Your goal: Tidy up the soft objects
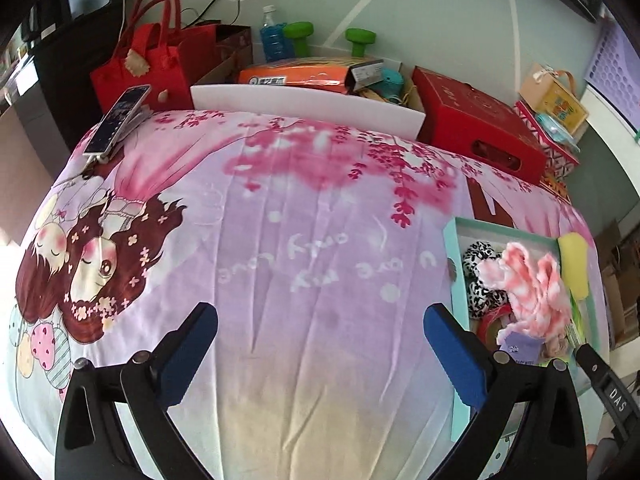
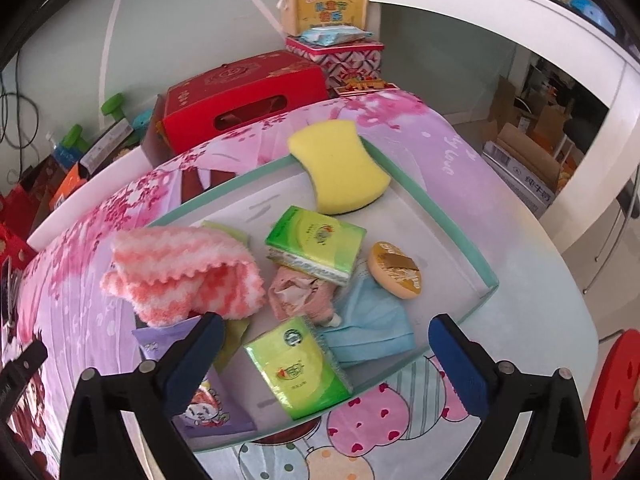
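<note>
The right hand-held gripper [image 2: 322, 354] hovers over the shallow white tray with a mint-green rim [image 2: 436, 216], its 2 blue-padded jaws spread wide with nothing pressed between them, a stance that suits a tool that is either finished with an item or choosing the next one. The left hand-held gripper [image 1: 320, 348] is likewise wide open and empty, pointing down at a bare stretch of the pink and lilac cartoon-print cloth [image 1: 280, 216] covering the tabletop, with the tray off to its right. The soft things sit gathered inside the tray, presumably because it serves as the collecting place: a fluffy pink-and-white striped cloth [image 2: 184, 276] heaped at the left side, a yellow waisted sponge [image 2: 340, 168] resting on the far corner with part of it over the rim, 2 green tissue packs [image 2: 316, 240] [image 2: 298, 368], one mid-tray and one at the near edge, a crumpled pink fabric piece [image 2: 300, 294] between them, a light blue face mask [image 2: 372, 328] and a round tan powder puff [image 2: 396, 270] toward the right. A lilac packet [image 2: 168, 340] lies partly under the striped cloth, and the left view shows a black-and-white spotted fabric item [image 1: 480, 276] in the tray too. With no loose soft item visible on the cloth outside the tray, the gathering looks close to complete; the overhanging sponge seems the likeliest piece to nudge fully in.
</note>
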